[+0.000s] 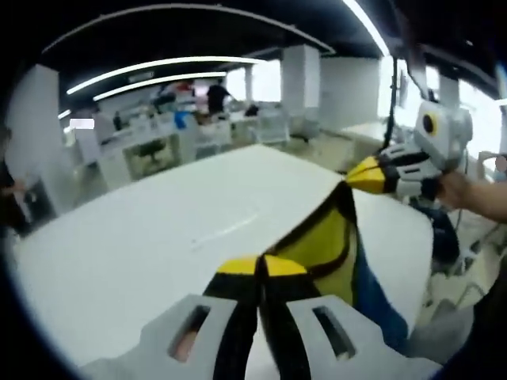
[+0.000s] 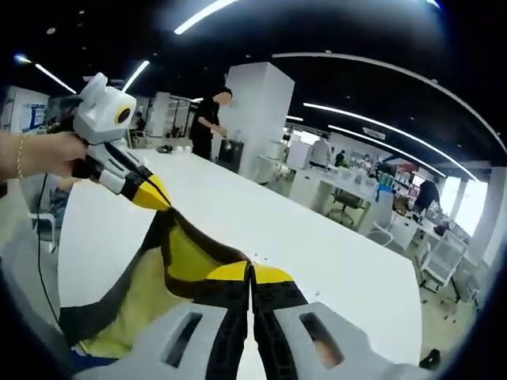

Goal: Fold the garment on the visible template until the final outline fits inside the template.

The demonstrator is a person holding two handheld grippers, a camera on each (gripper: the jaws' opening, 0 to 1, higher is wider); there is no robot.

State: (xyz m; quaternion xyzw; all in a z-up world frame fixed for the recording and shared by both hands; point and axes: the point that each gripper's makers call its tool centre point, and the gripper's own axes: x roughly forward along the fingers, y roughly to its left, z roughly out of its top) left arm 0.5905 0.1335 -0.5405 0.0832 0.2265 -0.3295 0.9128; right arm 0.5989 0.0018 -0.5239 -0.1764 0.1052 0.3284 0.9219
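No template is making itself out on the white desk (image 1: 158,237), whose far surface is lying bare under the ceiling lights. The garment (image 1: 329,245), yellow with dark trim and a blue part, is hanging in the air above the desk's near edge, stretched between the two grippers; its lower end is running out of both views, so its full outline is staying hidden. In the left gripper view, the left gripper (image 1: 261,267) is sitting with its jaws pressed together on one edge of the garment, while the right gripper (image 1: 366,176) is pinching the far corner, a hand (image 1: 467,194) gripping it from the right. In the right gripper view the same is showing mirrored: the right gripper (image 2: 250,274) is clamped on the garment (image 2: 170,269), and the left gripper (image 2: 150,194) is holding the other corner. A person (image 2: 207,123) is standing at the desk's far end.
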